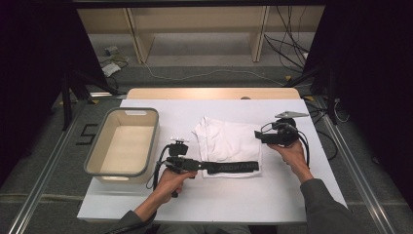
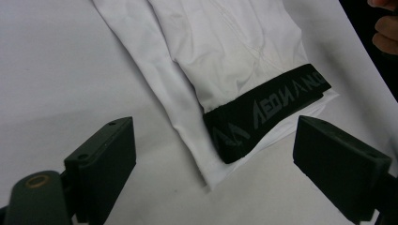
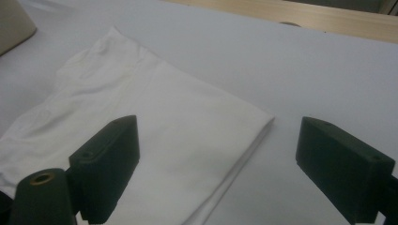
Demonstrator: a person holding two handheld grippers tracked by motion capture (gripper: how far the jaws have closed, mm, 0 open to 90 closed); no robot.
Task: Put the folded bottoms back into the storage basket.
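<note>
White sheet over the table (image 1: 243,200), a strip of bare wood showing along the far edge. Beyond it a grey floor, loose cables, the legs of pale wooden furniture, and dark curtains on both sides. Metal rails run down either side of the table.

Counting up: one bin (image 1: 92,156), beige inside with a grey rim, sitting on the left part of the table. One folded garment. Two grippers, one in each hand.

The garment (image 1: 229,141) lies in the middle of the table, just right of the bin but not touching it. It's white, folded into a rough rectangle, a bit rumpled at the far left corner, with faint seams on top. A black waistband (image 1: 234,166) with grey lettering runs along its near edge.

Left gripper (image 1: 207,166) comes in low from the bin side, its tips at the left end of that waistband. In the left gripper view its jaws stand wide apart with the band's corner (image 2: 244,129) between them, gripping nothing.

Right gripper (image 1: 257,134) is at the garment's right edge. In the right gripper view the jaws are wide apart too, the folded corner (image 3: 253,122) lying between them, nothing held.
</note>
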